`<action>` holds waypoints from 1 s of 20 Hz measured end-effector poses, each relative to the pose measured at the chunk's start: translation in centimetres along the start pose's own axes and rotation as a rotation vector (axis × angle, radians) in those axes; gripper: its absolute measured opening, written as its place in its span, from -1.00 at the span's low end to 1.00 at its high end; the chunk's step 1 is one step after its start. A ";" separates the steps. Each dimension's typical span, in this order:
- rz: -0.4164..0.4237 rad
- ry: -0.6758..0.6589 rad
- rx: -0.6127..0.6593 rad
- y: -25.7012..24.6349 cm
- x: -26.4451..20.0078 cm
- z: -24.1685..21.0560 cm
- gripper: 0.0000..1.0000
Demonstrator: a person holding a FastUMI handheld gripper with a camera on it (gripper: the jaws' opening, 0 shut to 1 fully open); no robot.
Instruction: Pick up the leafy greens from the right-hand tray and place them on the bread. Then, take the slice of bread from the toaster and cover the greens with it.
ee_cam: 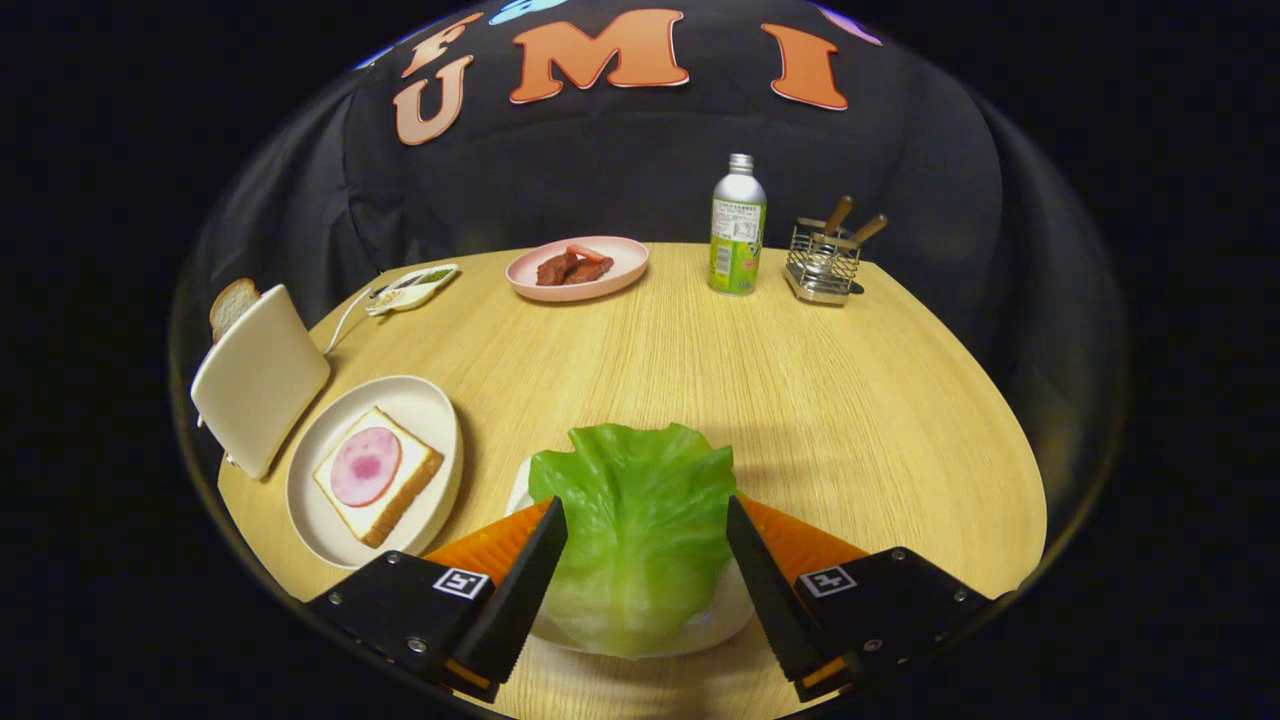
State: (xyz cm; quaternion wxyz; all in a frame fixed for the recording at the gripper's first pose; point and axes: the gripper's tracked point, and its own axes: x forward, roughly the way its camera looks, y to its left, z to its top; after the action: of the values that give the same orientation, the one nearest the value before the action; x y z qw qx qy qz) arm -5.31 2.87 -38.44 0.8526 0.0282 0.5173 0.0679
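A: So where was the lettuce (640, 520)?

B: It lay on a white tray (722, 612) on the desk (700, 370), right between the fingers (530, 575).

A: Were they gripping it?

B: No. The gripper (647, 545) was spread wide, one finger on each side of the leaf, close to its edges but not pressing on it as far as I could see.

A: And the bread?

B: Left of the lettuce sat a plate (330, 520) with a bread slice (395, 495), and a round pink slice of ham (365, 466) lay on it. Just left of that plate stood the toaster (260, 378), with a second slice (232, 305) poking out of its top.

A: Anything beyond the lettuce?

B: Far behind it, a pink plate (620, 275) with reddish meat pieces (573, 267), a can (738, 228) to the right of that, then a wire rack (822, 262) holding wooden-handled utensils. Behind the toaster lay a small white dish (412, 288).
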 end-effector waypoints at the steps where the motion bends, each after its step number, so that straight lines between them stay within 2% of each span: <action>1: -0.003 0.009 -0.002 0.0 0.4 -0.3 0.94; 6: -0.002 0.021 -0.032 0.6 0.7 -0.7 0.88; 10: 0.006 0.017 -0.044 1.1 0.5 -0.7 0.50; 12: 0.003 0.011 -0.046 1.2 0.5 -0.7 0.27; 13: 0.002 0.007 -0.053 1.3 0.5 -0.7 0.00; 14: 0.004 0.003 -0.059 1.3 0.6 -0.6 -0.15; 15: 0.006 0.000 -0.055 1.5 0.5 -0.6 -0.44; 17: 0.011 -0.004 -0.056 1.8 0.5 -0.6 -0.78; 19: 0.012 -0.002 -0.042 1.8 0.3 -0.5 -0.93; 20: 0.018 -0.005 -0.033 2.0 0.1 -0.4 -0.93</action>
State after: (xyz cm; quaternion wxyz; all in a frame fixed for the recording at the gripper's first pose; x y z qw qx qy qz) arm -5.78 4.82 -38.52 0.8537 0.0189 0.5136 0.0838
